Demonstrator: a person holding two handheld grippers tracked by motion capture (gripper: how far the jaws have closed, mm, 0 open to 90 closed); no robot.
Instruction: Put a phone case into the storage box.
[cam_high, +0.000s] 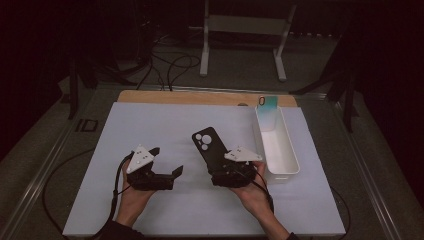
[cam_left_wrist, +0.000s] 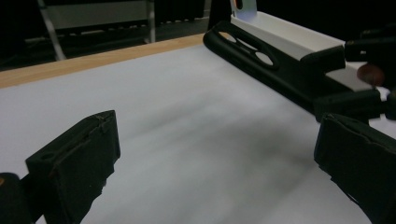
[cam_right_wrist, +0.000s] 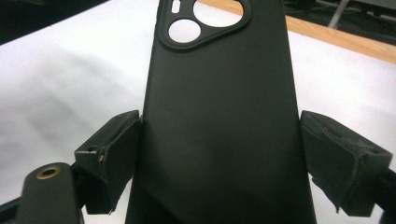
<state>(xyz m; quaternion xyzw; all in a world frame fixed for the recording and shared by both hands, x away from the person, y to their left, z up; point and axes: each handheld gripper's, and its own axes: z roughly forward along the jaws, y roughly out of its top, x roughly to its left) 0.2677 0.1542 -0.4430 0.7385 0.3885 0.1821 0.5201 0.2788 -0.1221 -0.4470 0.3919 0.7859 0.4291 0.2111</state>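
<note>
High view: right gripper (cam_high: 227, 161) grips black phone case (cam_high: 209, 146) by lower end, jaws clamped on both long edges, case slanting over white desk (cam_high: 150, 125) just left of white tray (cam_high: 280, 150). Left gripper (cam_high: 165, 162) nearby, jaws wide apart, holding nothing. Teal phone (cam_high: 268, 106) leans upright at tray's far end.

Black left gripper (cam_high: 167, 161), grey three-cornered plates, trailing black cables, dark sleeves
</note>
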